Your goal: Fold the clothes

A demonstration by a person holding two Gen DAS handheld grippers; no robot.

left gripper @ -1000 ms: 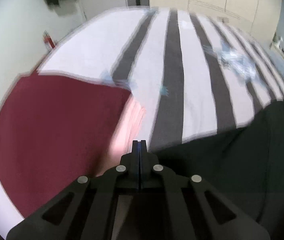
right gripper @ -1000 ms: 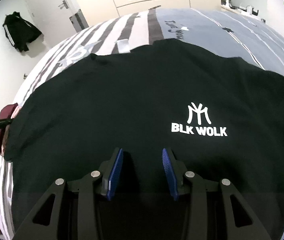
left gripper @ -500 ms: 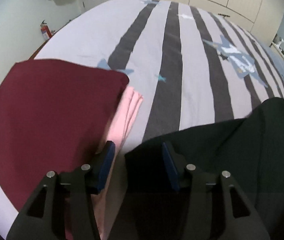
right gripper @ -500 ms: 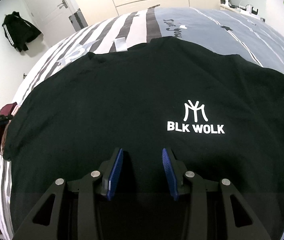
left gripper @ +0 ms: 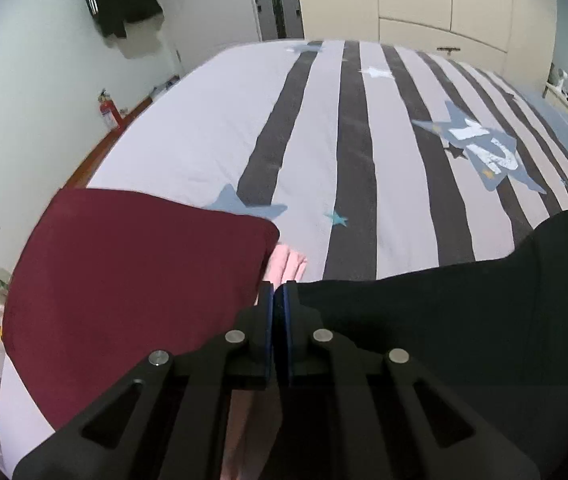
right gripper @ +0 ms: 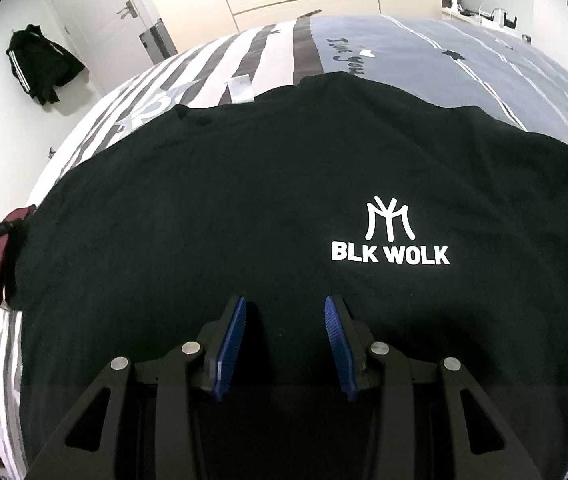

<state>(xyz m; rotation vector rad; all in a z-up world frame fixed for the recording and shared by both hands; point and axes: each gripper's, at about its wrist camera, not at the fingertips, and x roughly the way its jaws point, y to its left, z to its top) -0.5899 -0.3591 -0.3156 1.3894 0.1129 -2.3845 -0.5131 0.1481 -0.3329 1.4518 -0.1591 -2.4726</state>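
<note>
Black tee [right gripper: 244, 208] lying flat on striped bed [left gripper: 324, 140], filling centre of right wrist view, logo at right. L gripper [left gripper: 278, 292] pinched tight at tee's left edge, beside maroon fold [left gripper: 124, 280] and pink fold [left gripper: 288, 264]; can't tell if cloth's caught. R gripper [right gripper: 284, 320] hovering half-open over tee, gripping nothing.

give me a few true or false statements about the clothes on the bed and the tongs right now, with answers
1. The black cotton t-shirt with white lettering lies spread on the striped bed cover. True.
2. The folded maroon garment lies on top of the black t-shirt. False: it lies beside it, on a folded pale pink garment.
3. The right tongs stand parted above the t-shirt. True.
4. The left tongs gape wide. False: they are shut at the t-shirt's edge.
5. A black jacket hangs on the wall. True.
</note>
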